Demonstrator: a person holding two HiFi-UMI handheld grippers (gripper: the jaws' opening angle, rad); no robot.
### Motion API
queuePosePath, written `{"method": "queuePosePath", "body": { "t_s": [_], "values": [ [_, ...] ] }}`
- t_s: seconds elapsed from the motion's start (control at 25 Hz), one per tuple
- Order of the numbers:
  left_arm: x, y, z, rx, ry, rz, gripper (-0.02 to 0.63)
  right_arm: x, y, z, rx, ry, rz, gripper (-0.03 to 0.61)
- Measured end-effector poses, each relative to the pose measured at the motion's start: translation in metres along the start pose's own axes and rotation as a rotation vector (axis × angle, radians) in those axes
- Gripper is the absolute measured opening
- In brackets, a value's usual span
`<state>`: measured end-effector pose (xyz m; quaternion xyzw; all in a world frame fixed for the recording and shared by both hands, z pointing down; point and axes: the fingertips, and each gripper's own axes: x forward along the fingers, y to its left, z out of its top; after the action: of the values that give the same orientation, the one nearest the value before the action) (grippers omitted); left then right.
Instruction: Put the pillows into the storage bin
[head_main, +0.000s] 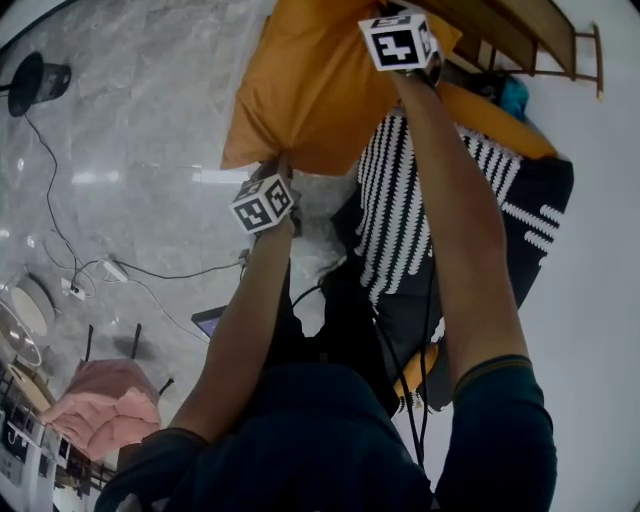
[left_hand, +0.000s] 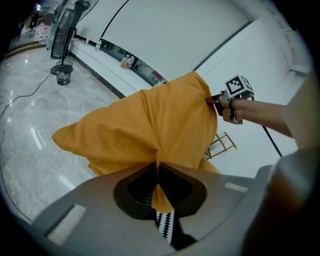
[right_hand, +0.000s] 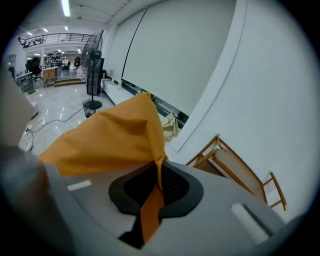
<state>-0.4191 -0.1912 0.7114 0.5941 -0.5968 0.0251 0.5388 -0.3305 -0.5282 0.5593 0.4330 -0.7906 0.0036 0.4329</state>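
Holding orange pillow (head_main: 320, 90) near bin (head_main: 555, 180).
Left tongs (left_hand: 157, 169) and right tongs (right_hand: 159, 167) are pinching opposite corners, probably keeping it spread to fit inside.

Both arms are stretched out ahead, my left arm (head_main: 240, 320) shorter, my right arm (head_main: 455, 230) reaching farther. My left gripper (left_hand: 158, 172) has its jaws pinched on a fold of the orange pillow (left_hand: 150, 125). My right gripper (right_hand: 159, 175) clamps another edge, angled downward.
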Motion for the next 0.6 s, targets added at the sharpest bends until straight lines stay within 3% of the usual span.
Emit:
{"method": "queuePosePath", "body": {
  "t_s": [0.16,0.24,0.28,0.32,0.36,0.44,0.6],
  "values": [
    [0.008,0.008,-0.005,-0.021,0.017,0.018,0.011,0.021,0.013,0.003,-0.041,0.021,0.012,0.029],
    [0.019,0.018,-0.016,-0.082,0.060,0.012,0.024,0.038,0.026,0.000,-0.053,0.038,0.045,0.034],
    [0.027,0.023,-0.027,-0.138,0.098,-0.004,0.057,0.049,0.033,-0.003,-0.061,0.060,0.069,0.044],
    [0.034,0.027,-0.037,-0.194,0.136,-0.020,0.148,0.058,0.040,-0.008,-0.066,0.092,0.089,0.076],
    [0.039,0.029,-0.044,-0.226,0.161,-0.028,0.152,0.065,0.045,-0.015,-0.066,0.128,0.099,0.121],
    [0.042,0.028,-0.046,-0.186,0.174,-0.032,0.137,0.070,0.053,-0.028,-0.056,0.199,0.097,0.135],
    [0.038,0.021,-0.012,-0.021,0.118,-0.044,0.120,0.059,0.065,-0.049,-0.035,0.253,0.088,0.135]
  ]
}}
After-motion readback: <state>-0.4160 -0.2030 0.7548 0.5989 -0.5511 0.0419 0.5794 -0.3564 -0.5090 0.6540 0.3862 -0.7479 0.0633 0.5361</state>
